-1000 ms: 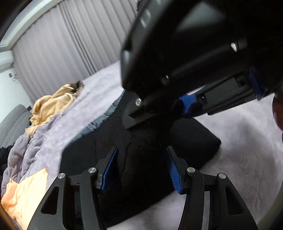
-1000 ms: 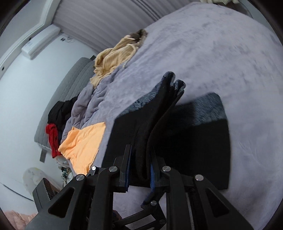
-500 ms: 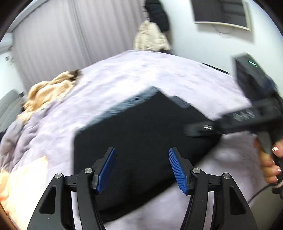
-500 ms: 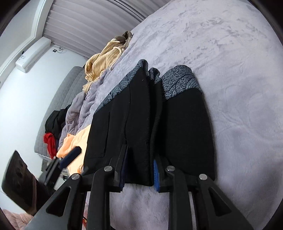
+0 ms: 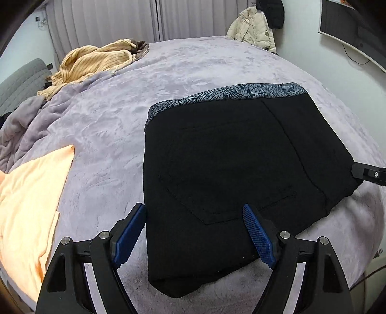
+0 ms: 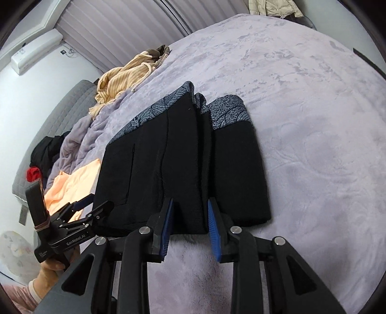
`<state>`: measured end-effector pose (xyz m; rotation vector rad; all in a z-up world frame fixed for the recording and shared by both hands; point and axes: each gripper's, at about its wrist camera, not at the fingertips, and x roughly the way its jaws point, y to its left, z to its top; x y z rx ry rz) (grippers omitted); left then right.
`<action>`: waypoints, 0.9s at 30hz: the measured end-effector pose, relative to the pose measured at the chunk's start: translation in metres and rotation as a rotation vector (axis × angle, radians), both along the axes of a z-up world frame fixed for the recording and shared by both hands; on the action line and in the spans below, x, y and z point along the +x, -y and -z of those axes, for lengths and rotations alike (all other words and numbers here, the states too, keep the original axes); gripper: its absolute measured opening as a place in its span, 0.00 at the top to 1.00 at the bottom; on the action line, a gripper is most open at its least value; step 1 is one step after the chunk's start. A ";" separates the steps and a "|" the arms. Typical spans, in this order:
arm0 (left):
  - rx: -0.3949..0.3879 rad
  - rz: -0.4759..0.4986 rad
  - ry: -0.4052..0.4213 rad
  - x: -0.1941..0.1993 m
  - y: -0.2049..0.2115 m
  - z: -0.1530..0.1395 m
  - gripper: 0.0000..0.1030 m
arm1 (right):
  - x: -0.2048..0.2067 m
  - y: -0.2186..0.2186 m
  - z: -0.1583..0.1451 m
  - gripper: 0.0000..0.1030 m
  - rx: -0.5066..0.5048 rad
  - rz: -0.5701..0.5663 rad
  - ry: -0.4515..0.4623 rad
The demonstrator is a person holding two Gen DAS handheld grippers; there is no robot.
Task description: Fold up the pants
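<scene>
Since a second ago the right gripper (image 6: 189, 227) has let the pants (image 5: 229, 174) down from a raised, draped hold, and they now lie flat in a folded stack on the bed (image 5: 101, 116). Its jaws have eased apart; they stand slightly spread at the near edge of the stack, with a fold of black cloth between the blue pads (image 6: 213, 231), and whether the pads touch the cloth cannot be told. The left gripper (image 5: 193, 234) has drawn back from under the other tool and hangs just above the near edge of the pants, jaws spread wide and holding nothing.

In the left wrist view the pants show a back pocket facing up, and the grey patterned waistband (image 5: 231, 95) lies on the far side. The tip of the right gripper touches or nearly touches the right edge of the stack. In the right wrist view the stack shows several layers with a groove running down the middle.

Left of the pants an orange garment (image 5: 29, 198) lies on the bed, well apart from them. Further back a yellow ribbed sweater (image 5: 94, 60) sits bunched by the rumpled blanket (image 5: 21, 130). Beyond the bed hang the curtains (image 5: 115, 21), and a cream jacket (image 5: 252, 29) hangs by the wall.
</scene>
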<state>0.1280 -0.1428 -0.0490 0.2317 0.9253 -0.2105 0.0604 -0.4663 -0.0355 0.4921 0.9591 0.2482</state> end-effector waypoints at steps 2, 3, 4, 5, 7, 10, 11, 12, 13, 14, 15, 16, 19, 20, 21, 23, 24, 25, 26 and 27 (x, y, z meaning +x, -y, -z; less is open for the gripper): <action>0.009 0.007 0.012 -0.005 0.004 0.001 0.19 | -0.006 0.001 -0.008 0.70 -0.050 0.038 -0.003; 0.010 0.007 0.015 -0.005 0.004 0.003 0.19 | -0.009 0.003 -0.013 0.70 -0.065 0.061 0.002; 0.008 0.006 0.017 -0.006 0.003 0.004 0.19 | -0.012 0.005 -0.018 0.70 -0.063 0.076 0.012; 0.004 0.000 0.019 -0.013 0.006 0.003 0.19 | -0.014 0.007 -0.023 0.70 -0.046 0.088 0.030; 0.003 -0.007 0.028 -0.017 0.007 0.003 0.19 | -0.015 0.008 -0.033 0.69 -0.018 0.087 0.055; 0.002 -0.009 0.033 -0.013 0.004 0.002 0.19 | -0.007 -0.004 -0.039 0.69 -0.029 0.059 0.073; -0.001 -0.001 0.026 -0.010 0.004 -0.002 0.19 | -0.003 -0.010 -0.038 0.69 -0.037 0.050 0.071; -0.007 0.009 0.017 -0.006 0.003 -0.006 0.19 | 0.000 -0.015 -0.035 0.69 -0.040 0.042 0.065; -0.015 0.011 0.015 0.000 0.001 -0.012 0.19 | 0.002 -0.020 -0.031 0.69 -0.036 0.031 0.056; -0.017 -0.006 0.028 0.008 -0.004 -0.017 0.19 | 0.005 -0.024 -0.024 0.69 -0.031 0.019 0.042; -0.015 -0.034 0.047 0.017 -0.008 -0.024 0.19 | 0.008 -0.026 -0.019 0.69 -0.037 0.014 0.031; -0.013 -0.062 0.057 0.027 -0.012 -0.029 0.19 | 0.009 -0.029 -0.013 0.69 -0.056 0.008 0.021; -0.039 -0.130 0.024 0.066 -0.023 -0.031 0.19 | 0.007 -0.034 -0.009 0.69 -0.108 -0.020 0.030; -0.041 -0.148 0.012 0.080 -0.026 -0.025 0.19 | 0.007 -0.037 -0.009 0.69 -0.125 -0.030 0.028; -0.036 -0.170 -0.017 0.095 -0.029 -0.016 0.19 | 0.008 -0.039 -0.009 0.69 -0.145 -0.037 0.023; -0.074 -0.184 -0.082 0.111 -0.033 -0.002 0.19 | 0.009 -0.043 -0.009 0.69 -0.176 -0.046 0.018; -0.068 -0.178 -0.099 0.113 -0.032 0.004 0.19 | 0.009 -0.046 -0.010 0.69 -0.198 -0.048 0.016; -0.043 -0.168 -0.091 0.109 -0.029 0.008 0.19 | 0.008 -0.049 -0.010 0.69 -0.216 -0.048 0.017; 0.007 -0.144 -0.052 0.100 -0.021 0.009 0.19 | 0.007 -0.052 -0.009 0.69 -0.232 -0.047 0.017; 0.061 -0.117 -0.010 0.090 -0.012 0.008 0.19 | 0.006 -0.053 -0.008 0.69 -0.243 -0.047 0.018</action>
